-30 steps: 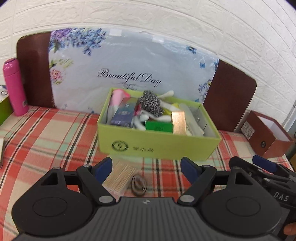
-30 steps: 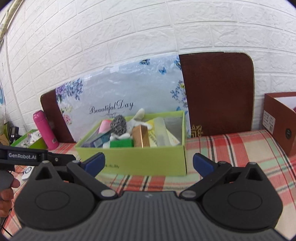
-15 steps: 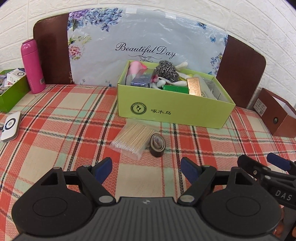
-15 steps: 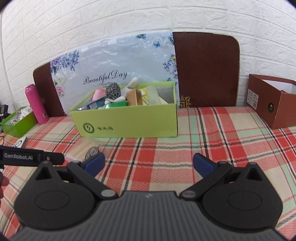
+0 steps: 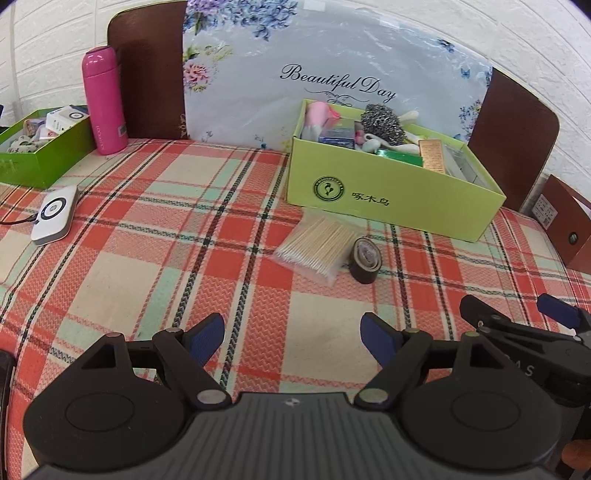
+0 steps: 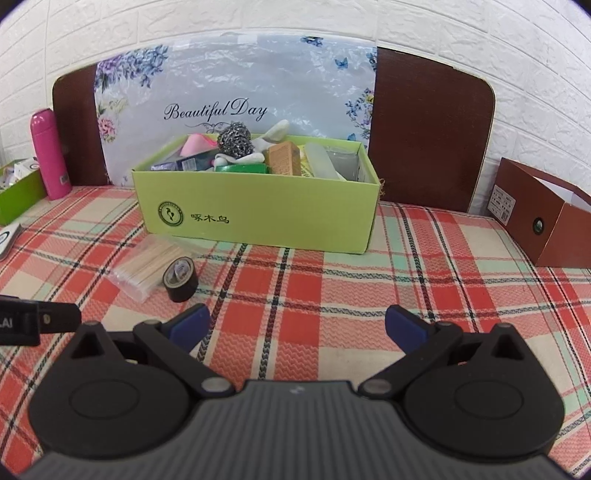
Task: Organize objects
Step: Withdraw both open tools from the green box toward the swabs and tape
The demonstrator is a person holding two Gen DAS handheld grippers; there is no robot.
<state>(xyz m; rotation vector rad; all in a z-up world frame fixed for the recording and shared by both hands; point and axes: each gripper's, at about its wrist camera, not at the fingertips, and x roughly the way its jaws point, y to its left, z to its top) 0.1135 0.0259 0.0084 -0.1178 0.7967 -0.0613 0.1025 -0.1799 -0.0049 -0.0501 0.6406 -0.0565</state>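
A pink flask stood by a floral sheet; a brown box sat at the white brick wall.

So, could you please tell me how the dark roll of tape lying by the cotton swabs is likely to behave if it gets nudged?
The dark tape roll rests on its curved side, so it may well roll on the tablecloth. It looks small and probably light. The cotton swab bag beside it might block it that way.

Both claws have drawn back from the green box.
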